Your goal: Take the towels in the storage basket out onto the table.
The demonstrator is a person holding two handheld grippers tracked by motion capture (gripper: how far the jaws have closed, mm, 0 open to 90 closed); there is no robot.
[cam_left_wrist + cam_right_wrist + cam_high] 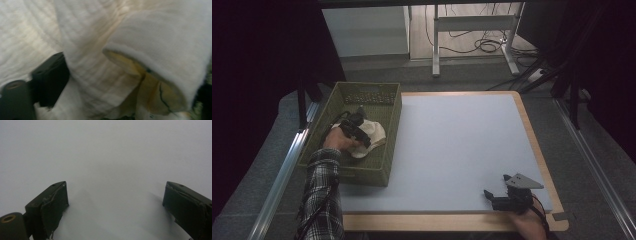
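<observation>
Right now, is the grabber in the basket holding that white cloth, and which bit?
Not surely. The left gripper has a bunched fold of the white cloth between its jaws, but a firm pinch cannot be told. The right gripper holds nothing.

Folded white cloth (pixel 105 57) — between gripper (pixel 125 82) jaws

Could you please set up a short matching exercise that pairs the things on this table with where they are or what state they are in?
Things:
1. white cloth
2. green basket
3. left gripper
4. right gripper

Places or states:
A. stands at the left edge of the blue-grey mat
B. jaws wide apart over bare mat, near the front right corner
C. lies bunched inside the basket
D. reaches into the basket, with a fold of cloth between its jaws

Pairs: 1-C, 2-A, 3-D, 4-B
</observation>
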